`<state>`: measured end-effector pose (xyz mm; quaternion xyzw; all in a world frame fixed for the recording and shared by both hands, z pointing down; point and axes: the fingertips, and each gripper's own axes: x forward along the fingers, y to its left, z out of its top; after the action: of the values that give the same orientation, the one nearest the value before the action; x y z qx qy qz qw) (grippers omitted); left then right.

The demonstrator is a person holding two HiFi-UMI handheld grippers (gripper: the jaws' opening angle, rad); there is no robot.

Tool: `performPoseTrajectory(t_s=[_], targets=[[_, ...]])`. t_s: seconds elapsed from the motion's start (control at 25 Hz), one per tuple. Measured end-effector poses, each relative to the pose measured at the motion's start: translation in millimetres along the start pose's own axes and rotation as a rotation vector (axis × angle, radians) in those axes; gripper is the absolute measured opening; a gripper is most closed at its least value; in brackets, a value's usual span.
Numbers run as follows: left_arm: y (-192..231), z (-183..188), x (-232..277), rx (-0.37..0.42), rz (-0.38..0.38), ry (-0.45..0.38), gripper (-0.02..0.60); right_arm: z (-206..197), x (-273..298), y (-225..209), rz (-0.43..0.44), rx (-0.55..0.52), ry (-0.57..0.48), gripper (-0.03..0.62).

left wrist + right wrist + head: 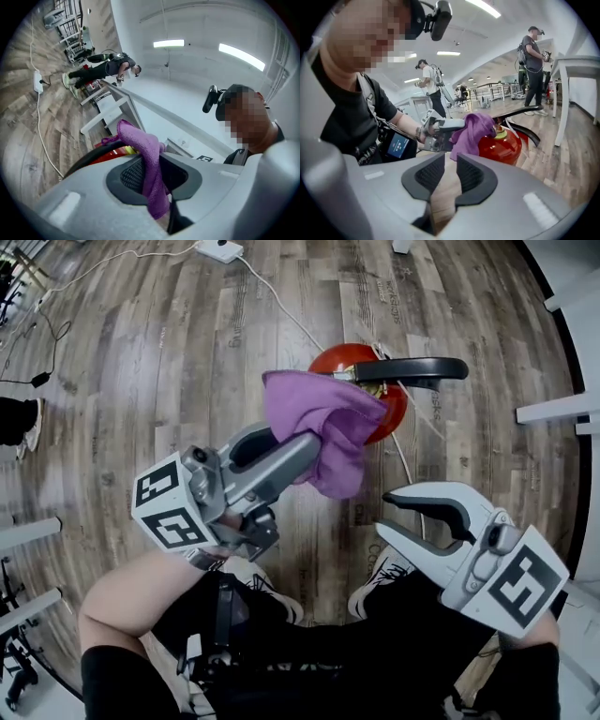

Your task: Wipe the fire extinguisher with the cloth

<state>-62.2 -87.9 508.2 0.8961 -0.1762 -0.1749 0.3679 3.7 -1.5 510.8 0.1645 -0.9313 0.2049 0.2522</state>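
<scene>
Head cam looks steeply down on floor over left tool & right tool; left tool cam, close behind its jaws, tilts up twd ceiling, right tool cam faces person; all 3 share cloth & extinguisher.

The purple cloth is seen clamped in the left gripper and draped over the red fire extinguisher on the wooden floor — the right gripper is held nearby, open and empty.
</scene>
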Motion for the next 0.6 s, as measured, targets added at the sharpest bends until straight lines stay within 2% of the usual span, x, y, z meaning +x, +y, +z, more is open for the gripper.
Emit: performPoseTrajectory(t_s=[0.12,0.2,0.28,0.4,0.52,0.6], targets=[[24,-16,-8,0.016,0.107,0.043,0.072,11,-10,-11,0.151,0.114,-0.166,0.004],[35,-26,-12,-0.025,0.134,0.037,0.074,20,-19,-25,0.239,0.266,-0.283,0.003],[36,-26,-13,-0.041,0.125,0.006,0.074,29,-25,-37,0.276,0.377,-0.36,0.003],[43,-34,-16,-0.065,0.145,0.017,0.074,34,-31,-44,0.273,0.378,-0.396,0.003],[83,-79,-34,-0.147,0.305,0.134,0.071,39,-35,-45,0.292,0.374,-0.413,0.003],[124,-119,-45,-0.16,0.392,0.232,0.071,43,-37,-45,0.3,0.398,-0.438,0.003]])
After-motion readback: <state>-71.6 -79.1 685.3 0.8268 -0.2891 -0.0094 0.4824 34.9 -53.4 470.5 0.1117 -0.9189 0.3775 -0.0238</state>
